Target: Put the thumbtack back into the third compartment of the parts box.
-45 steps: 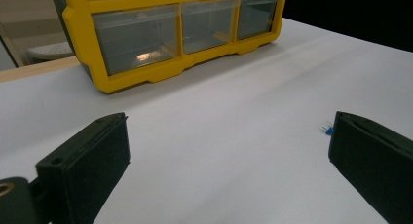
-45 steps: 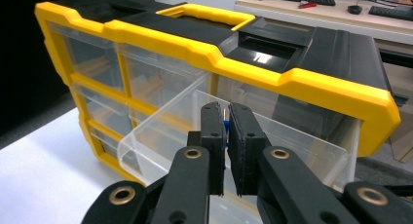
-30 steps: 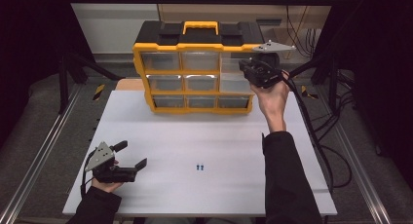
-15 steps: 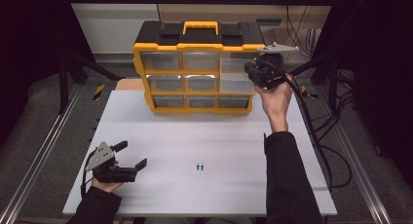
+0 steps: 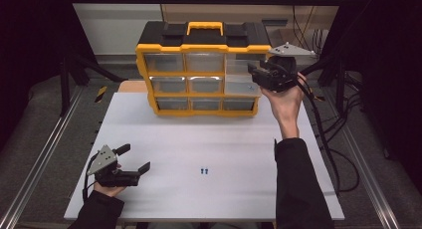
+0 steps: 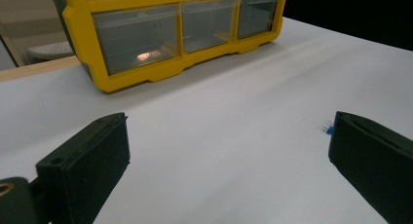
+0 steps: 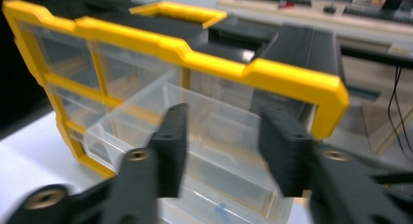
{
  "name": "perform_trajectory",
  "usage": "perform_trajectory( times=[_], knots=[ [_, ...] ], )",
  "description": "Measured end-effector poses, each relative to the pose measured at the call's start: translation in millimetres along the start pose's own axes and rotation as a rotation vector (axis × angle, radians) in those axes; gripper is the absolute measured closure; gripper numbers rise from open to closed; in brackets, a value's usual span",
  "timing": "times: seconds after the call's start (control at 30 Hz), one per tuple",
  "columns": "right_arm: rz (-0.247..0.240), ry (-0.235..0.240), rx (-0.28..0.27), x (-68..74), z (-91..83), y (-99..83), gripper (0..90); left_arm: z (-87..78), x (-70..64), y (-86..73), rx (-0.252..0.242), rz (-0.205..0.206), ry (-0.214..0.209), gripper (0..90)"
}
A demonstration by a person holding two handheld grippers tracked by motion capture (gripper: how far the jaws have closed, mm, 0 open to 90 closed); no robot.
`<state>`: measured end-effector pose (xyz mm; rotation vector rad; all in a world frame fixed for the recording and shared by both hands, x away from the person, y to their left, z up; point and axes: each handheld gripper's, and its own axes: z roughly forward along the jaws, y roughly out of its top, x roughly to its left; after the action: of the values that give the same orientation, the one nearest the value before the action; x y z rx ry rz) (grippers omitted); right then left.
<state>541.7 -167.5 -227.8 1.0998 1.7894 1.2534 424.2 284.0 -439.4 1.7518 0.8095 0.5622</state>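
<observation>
A yellow and black drawer organizer (image 5: pixel 201 45) stands at the far side of the white table (image 5: pixel 224 139). My right gripper (image 5: pixel 255 73) is raised in front of its right column and is open. In the right gripper view a clear drawer (image 7: pixel 214 131) sticks out of the organizer (image 7: pixel 292 83) just beyond the right gripper (image 7: pixel 224 131); I cannot tell whether they touch. My left gripper (image 5: pixel 135 158) rests open near the front left corner. Two small blue pieces (image 5: pixel 203 171) lie on the table to its right, and the blue pieces (image 6: pixel 327 129) sit beside a jaw of the left gripper (image 6: pixel 226 131).
Metal rails (image 5: pixel 45 159) run along both sides of the table, and cables (image 5: pixel 328 139) trail off its right edge. The organizer's bottom row of drawers (image 6: pixel 185 34) faces the left gripper across bare table.
The right gripper has drifted slightly rightward in front of the organizer's right column. The left gripper and the blue pieces have not moved.
</observation>
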Motion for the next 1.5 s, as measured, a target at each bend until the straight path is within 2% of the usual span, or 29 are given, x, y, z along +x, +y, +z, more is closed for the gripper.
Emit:
perform_trajectory(
  times=[0.17,0.4,0.73,1.1,1.5],
  knots=[
    [-0.010,0.002,-0.076,6.9,-11.8,-4.0,28.7,0.0,-0.5,0.2,0.001,0.002,-0.001,0.9],
    [0.002,0.000,-0.117,12.7,-24.1,-8.7,11.0,-0.2,-0.4,0.2,0.000,0.002,0.000,0.9],
    [0.007,0.039,-0.162,23.3,-41.5,-25.5,7.4,-0.3,-0.8,0.4,-0.001,0.002,0.003,0.9],
    [0.015,0.072,-0.170,32.6,-52.6,-51.7,6.4,-0.4,-1.1,0.5,-0.002,0.003,0.003,0.8],
    [0.048,0.102,-0.136,38.8,-52.7,-85.1,6.1,-0.3,-1.4,0.6,-0.001,0.005,0.004,0.8]
  ],
)
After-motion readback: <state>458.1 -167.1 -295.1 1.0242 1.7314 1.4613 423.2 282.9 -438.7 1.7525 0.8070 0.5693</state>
